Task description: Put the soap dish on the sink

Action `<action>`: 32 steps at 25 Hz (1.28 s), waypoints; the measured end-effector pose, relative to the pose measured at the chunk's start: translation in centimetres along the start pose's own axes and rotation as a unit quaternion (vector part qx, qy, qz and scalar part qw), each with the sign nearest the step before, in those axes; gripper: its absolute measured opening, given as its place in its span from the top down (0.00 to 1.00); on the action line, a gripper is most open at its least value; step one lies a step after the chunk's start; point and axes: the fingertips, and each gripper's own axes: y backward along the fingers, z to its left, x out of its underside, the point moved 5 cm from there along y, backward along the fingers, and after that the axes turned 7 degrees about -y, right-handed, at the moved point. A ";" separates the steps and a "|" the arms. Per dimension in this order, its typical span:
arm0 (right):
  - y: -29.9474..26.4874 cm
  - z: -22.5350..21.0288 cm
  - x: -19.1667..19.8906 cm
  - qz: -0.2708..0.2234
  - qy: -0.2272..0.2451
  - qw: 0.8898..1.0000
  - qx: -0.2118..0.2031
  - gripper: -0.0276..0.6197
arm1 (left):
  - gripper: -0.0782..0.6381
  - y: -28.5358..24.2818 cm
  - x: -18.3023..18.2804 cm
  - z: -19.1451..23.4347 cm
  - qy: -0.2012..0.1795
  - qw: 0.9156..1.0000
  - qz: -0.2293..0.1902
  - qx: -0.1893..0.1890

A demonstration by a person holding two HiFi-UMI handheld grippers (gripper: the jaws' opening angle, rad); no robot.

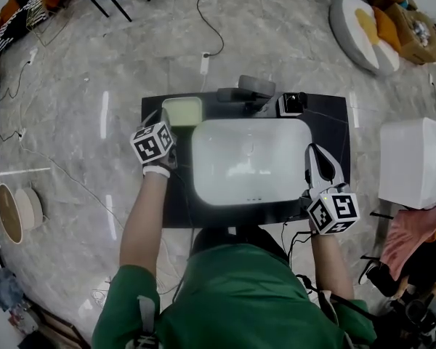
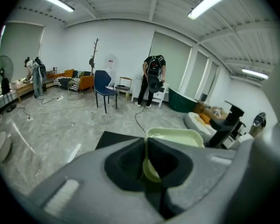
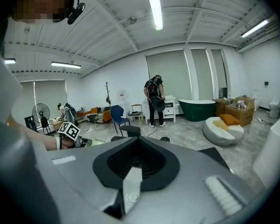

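Left claw [image 2: 147, 146]: I see it clamped on the dish [image 1: 183, 111] rim, beside the sink [image 1: 200, 167] corner.
Right claw [image 3: 137, 141]: closed, empty, right of sink.

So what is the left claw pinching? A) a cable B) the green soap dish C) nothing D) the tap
B: in the left gripper view the left claw is closed on the rim of the pale green soap dish.
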 end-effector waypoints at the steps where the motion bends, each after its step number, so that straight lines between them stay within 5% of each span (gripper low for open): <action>1: -0.1 -0.2 0.1 0.003 0.003 1.000 0.002 0.96 | 0.87 -0.8 0.4 0.2 -0.002 1.000 0.007 -0.004; 13: -0.5 -1.5 1.1 0.020 -0.001 0.999 0.024 0.96 | 0.86 -5.8 2.6 1.8 -0.047 0.996 0.060 -0.044; 17: -0.5 -1.5 1.1 0.019 -0.003 1.000 0.024 0.96 | 0.74 -5.6 3.1 2.4 -0.054 0.993 0.078 -0.074; 24: -0.1 -1.2 0.5 0.003 -0.001 1.000 0.013 0.96 | 0.73 -1.2 0.6 2.5 -0.045 0.996 0.016 -0.081; 32: 1.0 0.9 -1.7 -0.027 0.009 0.999 -0.021 0.96 | 0.76 8.3 -3.9 -2.0 -0.055 0.995 -0.075 -0.030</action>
